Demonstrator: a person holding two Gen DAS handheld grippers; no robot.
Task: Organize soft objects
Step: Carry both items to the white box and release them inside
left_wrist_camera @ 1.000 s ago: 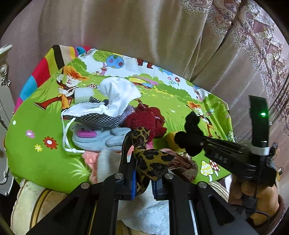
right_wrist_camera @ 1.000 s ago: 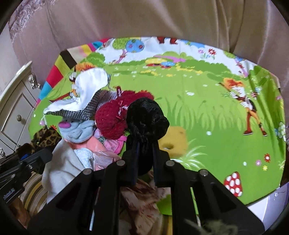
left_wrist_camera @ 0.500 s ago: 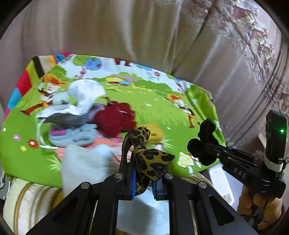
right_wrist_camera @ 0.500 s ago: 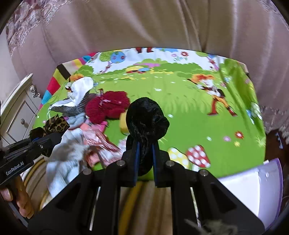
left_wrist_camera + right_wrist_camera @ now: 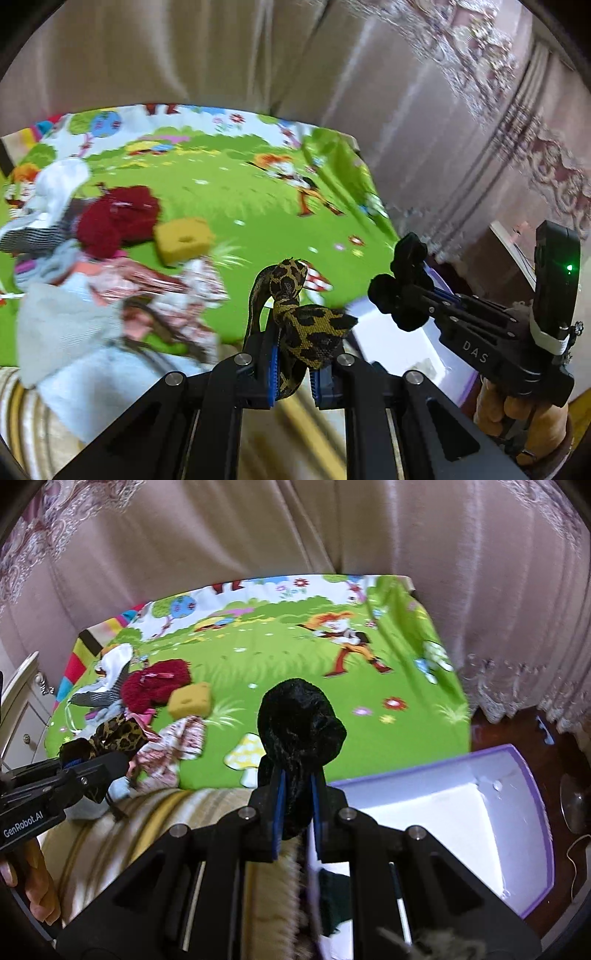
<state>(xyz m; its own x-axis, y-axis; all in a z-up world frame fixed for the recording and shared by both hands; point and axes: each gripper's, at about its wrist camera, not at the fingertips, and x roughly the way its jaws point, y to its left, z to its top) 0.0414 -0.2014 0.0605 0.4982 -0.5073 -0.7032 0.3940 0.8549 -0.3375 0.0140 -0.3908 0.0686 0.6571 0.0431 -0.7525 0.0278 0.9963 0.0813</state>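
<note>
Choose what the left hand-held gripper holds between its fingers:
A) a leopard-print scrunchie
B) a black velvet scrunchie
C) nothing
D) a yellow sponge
A: in the left wrist view the left hand-held gripper is shut on the leopard-print scrunchie, its blue pads pressing both sides.

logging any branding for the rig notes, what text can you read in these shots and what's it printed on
"DAS" on the side of the right hand-held gripper, seen from the left wrist view.
"GenRobot.AI" on the side of the left hand-held gripper, seen from the right wrist view.
The cartoon cloth shows pictures only, no readable words.
The purple-edged box bears no visible text.
</note>
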